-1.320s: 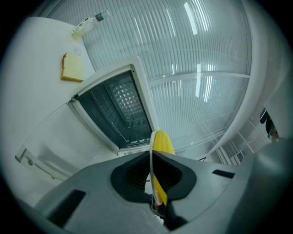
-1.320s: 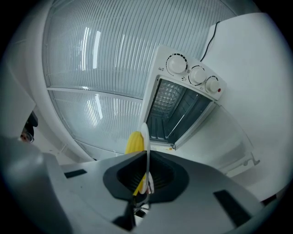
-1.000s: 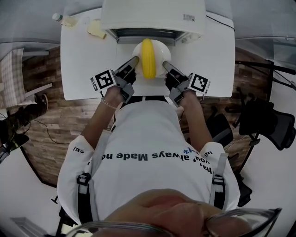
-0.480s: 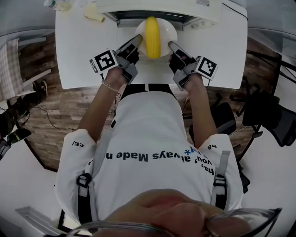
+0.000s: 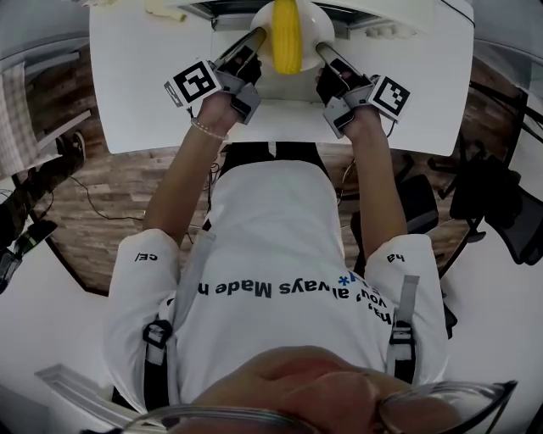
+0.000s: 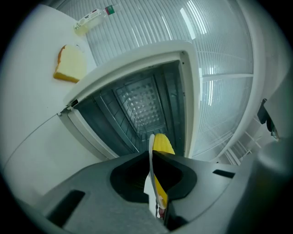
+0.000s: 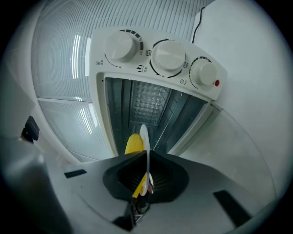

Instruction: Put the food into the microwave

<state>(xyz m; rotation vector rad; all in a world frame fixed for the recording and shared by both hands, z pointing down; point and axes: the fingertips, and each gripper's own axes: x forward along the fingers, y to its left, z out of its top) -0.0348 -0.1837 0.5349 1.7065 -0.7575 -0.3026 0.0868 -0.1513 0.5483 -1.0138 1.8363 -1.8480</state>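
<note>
A white plate [image 5: 314,25] carries a yellow food [image 5: 286,34] that looks like a corn cob. My left gripper [image 5: 254,40] is shut on the plate's left rim and my right gripper [image 5: 326,53] on its right rim. The plate hangs right at the mouth of the white microwave [image 5: 390,13]. In the left gripper view the plate rim [image 6: 150,160] shows edge-on between the jaws, the yellow food [image 6: 162,143] behind it and the open microwave cavity [image 6: 137,107] ahead. The right gripper view shows the plate rim [image 7: 145,137], the yellow food [image 7: 133,144] and the cavity [image 7: 149,107] likewise.
Three knobs [image 7: 167,55] line the microwave's panel. On the white table [image 5: 136,102], left of the microwave, lie a slice of bread [image 6: 70,64] and a small bottle [image 6: 94,17]. Chairs stand on the wooden floor at both sides of the table.
Both grippers have carried the plate with the yellow food forward across the table, up to the microwave's opening. Their hold on the rim is unchanged.
</note>
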